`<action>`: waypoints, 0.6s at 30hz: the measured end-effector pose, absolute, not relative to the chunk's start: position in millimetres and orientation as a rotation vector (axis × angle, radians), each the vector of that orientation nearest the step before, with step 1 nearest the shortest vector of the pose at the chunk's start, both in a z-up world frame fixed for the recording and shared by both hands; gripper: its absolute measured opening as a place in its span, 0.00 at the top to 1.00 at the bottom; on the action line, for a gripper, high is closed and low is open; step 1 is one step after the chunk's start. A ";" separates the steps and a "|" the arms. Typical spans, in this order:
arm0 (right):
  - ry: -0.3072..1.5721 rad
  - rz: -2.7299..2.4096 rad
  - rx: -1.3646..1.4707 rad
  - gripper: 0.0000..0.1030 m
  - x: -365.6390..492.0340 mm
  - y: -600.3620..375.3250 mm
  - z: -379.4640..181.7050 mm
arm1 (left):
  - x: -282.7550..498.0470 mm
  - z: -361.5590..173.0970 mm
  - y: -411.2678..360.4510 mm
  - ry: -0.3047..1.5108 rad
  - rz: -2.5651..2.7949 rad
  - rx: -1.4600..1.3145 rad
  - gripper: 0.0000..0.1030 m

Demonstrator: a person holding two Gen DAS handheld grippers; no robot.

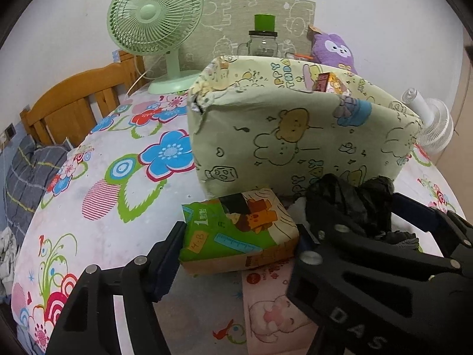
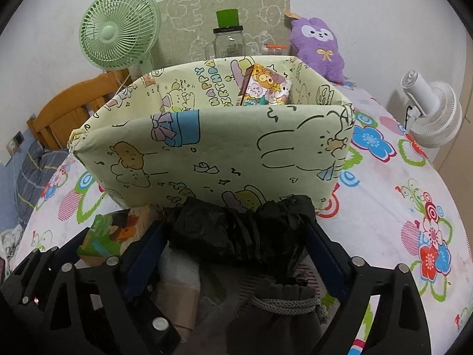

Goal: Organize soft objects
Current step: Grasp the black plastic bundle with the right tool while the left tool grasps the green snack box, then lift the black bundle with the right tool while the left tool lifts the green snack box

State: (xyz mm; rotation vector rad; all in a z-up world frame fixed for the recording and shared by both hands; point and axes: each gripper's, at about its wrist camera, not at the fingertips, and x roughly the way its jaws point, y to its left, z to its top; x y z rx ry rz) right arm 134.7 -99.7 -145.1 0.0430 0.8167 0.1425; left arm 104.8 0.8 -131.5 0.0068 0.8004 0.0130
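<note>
The left gripper is closed on a soft green tissue pack, its pads pressing both short ends; the wrapper shows cartoon bears and a handwritten "4:8" on a yellow patch. The right gripper clamps a crumpled black plastic bag, glossy and wrinkled, between its blue-padded fingers. Both bundles sit just in front of the fabric storage box, a pale yellow-green, soft-walled bin printed with doodled bears, rabbits and "HAPPY BIRTHDAY". Inside the box, against its far wall, stands a colourful cartoon-printed pack. Below the black bag lies a grey drawstring pouch tied with braided cord. Under the green pack lies a pink pack with a pig drawing. "DAS" is moulded on the right gripper's body in the left view. Behind the box stand a green desk fan, a glass jar with a green lid, and a purple plush toy.
</note>
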 end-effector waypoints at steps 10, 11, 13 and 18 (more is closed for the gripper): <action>0.802 0.156 0.045 0.19 128.3 -100.9 -137.4 | 98.8 -123.5 -3.8 0.771 0.014 0.030 0.30; 0.797 0.157 0.049 0.20 126.9 -101.6 -135.7 | 97.5 -121.6 -4.2 0.766 0.012 0.028 0.30; 0.786 0.157 0.052 0.20 123.4 -102.7 -132.2 | 94.7 -118.2 -5.4 0.755 0.009 0.029 0.30; 0.757 0.157 0.059 0.22 114.4 -105.7 -122.5 | 88.4 -109.7 -7.8 0.727 0.000 0.033 0.30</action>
